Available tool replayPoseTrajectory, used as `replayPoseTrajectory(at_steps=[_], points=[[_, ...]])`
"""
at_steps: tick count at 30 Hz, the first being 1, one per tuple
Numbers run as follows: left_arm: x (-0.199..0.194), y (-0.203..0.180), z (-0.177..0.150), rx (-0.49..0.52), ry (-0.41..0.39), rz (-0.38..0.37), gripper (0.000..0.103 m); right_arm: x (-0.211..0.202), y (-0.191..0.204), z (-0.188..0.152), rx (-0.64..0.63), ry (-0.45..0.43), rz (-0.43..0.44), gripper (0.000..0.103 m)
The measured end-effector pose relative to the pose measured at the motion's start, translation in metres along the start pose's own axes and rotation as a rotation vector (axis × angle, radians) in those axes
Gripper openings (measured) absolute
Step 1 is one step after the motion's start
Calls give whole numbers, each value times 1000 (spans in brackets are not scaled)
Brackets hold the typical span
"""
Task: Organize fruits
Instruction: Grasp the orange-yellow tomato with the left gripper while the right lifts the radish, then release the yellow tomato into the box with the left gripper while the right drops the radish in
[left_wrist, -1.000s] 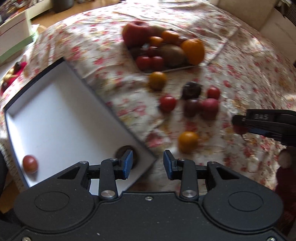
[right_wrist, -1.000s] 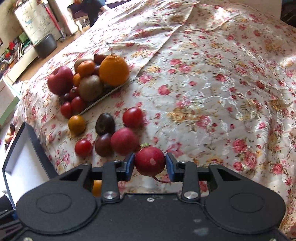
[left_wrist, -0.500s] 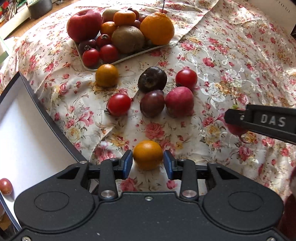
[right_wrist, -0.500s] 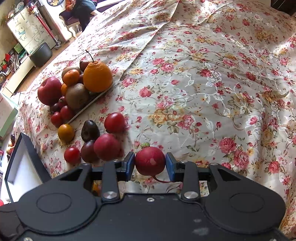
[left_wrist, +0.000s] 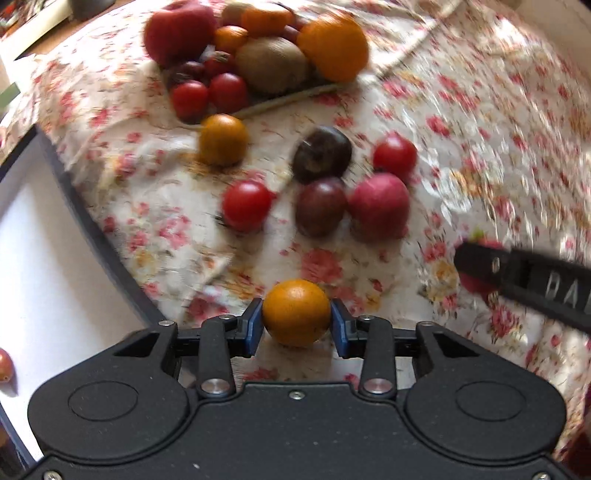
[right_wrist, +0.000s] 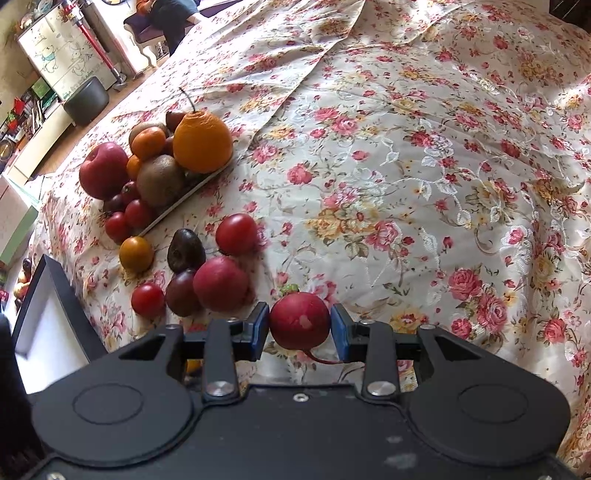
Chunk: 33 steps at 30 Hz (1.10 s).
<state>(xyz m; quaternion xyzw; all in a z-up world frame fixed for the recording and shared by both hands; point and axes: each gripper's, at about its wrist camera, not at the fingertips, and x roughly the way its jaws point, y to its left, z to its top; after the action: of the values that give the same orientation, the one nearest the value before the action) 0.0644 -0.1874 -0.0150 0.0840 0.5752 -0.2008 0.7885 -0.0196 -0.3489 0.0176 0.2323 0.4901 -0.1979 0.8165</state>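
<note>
My left gripper (left_wrist: 296, 326) is shut on a small orange fruit (left_wrist: 296, 312), just above the flowered cloth. My right gripper (right_wrist: 299, 328) is shut on a red radish (right_wrist: 299, 325) with a thin root; its finger also shows at the right of the left wrist view (left_wrist: 517, 273). Loose fruits lie ahead: a red tomato (left_wrist: 246, 205), two dark plums (left_wrist: 321, 153), a pink-red fruit (left_wrist: 379, 206), a second orange fruit (left_wrist: 222, 139). A white box with a dark rim (left_wrist: 92, 236) lies at the left.
A flat tray (right_wrist: 192, 188) at the back holds an apple (right_wrist: 103, 170), a kiwi (right_wrist: 160, 180), a big orange (right_wrist: 202, 142) and several small fruits. One small red fruit (left_wrist: 4, 365) lies in the box. Room furniture stands beyond the cloth's far left edge.
My left gripper swung from over the box to the loose fruits, moved around the orange fruit and closed on it. My right gripper kept holding the radish and shifted slightly.
</note>
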Motion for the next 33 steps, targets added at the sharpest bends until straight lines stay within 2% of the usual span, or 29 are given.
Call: replayPoseTrajectory(at_steps=[5,12,16,19,24,27,29,33], points=[[-31,48,13,-94,-59,37,47,-4,15,-5,-41,0,19,37],[-64,145,20,-318,-98,163,47,-8,65,-19,-157,36,109,37],[-73,192,19,-425,-95,296,47,-10,105,-32,-254,63,171,37],[-78,214,17,-461,-99,376,47,-7,137,-40,-323,86,206,37],[-76,245,4,-543,-83,358,47,10,190,-52,-401,152,225,37],[-72,250,-2,-560,-86,398,47,23,212,-61,-422,190,203,37],[-71,254,-5,-574,-83,421,47,30,222,-63,-420,208,191,37],[-68,263,-11,-614,-71,401,47,37,231,-65,-400,220,153,37]])
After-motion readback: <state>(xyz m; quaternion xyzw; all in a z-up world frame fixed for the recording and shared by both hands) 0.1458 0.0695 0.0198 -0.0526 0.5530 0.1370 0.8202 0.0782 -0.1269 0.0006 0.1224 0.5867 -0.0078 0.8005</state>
